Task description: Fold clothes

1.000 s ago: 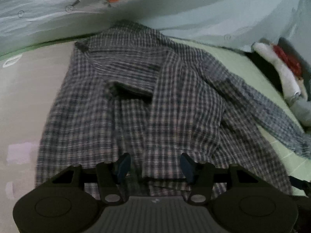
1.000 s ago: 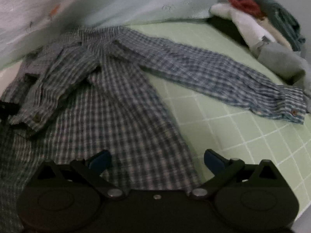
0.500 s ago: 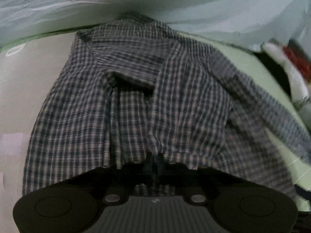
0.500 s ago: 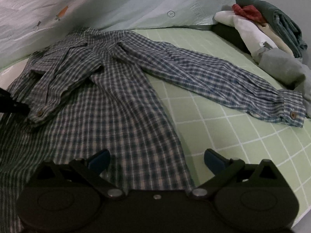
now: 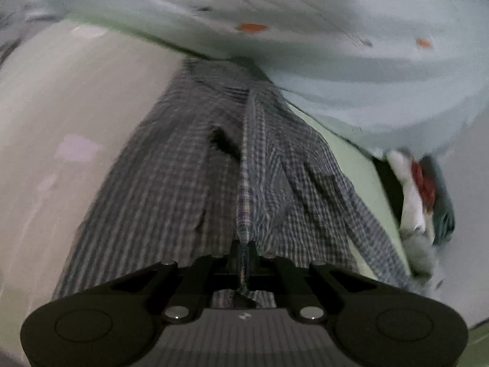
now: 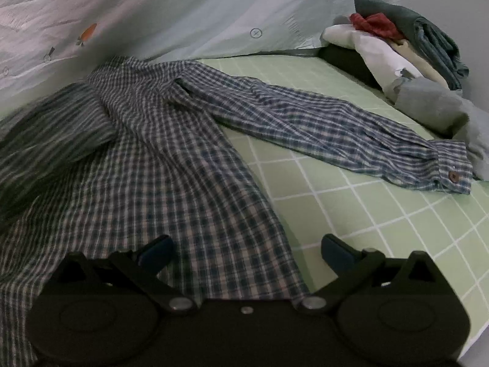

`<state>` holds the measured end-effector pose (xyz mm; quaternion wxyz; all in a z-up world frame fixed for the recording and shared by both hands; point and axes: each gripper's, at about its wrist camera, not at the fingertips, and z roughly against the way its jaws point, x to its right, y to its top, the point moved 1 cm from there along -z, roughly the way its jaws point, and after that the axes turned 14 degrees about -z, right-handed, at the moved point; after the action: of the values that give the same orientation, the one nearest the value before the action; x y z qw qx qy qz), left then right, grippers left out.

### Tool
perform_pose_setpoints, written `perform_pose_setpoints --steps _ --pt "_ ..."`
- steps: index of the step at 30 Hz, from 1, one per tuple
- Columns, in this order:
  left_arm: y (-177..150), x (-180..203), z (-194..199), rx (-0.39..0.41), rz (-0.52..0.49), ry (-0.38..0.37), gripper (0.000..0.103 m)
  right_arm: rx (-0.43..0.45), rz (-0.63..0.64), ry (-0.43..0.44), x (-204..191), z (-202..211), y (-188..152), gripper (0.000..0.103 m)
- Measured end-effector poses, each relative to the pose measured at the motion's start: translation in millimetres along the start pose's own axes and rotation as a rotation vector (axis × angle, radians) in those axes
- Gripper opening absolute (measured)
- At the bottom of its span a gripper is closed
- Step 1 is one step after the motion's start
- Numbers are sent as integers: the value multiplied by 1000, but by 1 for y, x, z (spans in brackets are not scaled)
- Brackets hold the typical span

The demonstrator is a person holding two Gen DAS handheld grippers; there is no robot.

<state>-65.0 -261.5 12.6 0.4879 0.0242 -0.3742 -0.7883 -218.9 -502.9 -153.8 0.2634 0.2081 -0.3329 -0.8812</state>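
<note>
Left tongs point(image 5: 243, 249) pinch plaid shirt point(image 5: 189, 183) hem; right tongs point(image 6: 244, 252) agape

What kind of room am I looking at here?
Probably a bedroom: a plaid shirt lies spread on a green checked sheet, a pale printed quilt is bunched behind it, and folded clothes are piled at the side.

Both grippers are black with silver pivot screws; the right gripper point(image 6: 246, 249) has blue pads.

We find no readable words, brands or numbers. One sign shows: a small circled plus printed on the pale sheet point(image 6: 255, 33).
</note>
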Motion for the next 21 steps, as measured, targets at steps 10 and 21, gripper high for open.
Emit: perform_pose_setpoints --steps 10,21 --pt "-53 -71 21 -151 295 152 5 34 -41 -38 -5 -1 -3 103" --pt "-45 -60 12 -237 118 284 62 45 -83 -65 -8 -1 -3 103"
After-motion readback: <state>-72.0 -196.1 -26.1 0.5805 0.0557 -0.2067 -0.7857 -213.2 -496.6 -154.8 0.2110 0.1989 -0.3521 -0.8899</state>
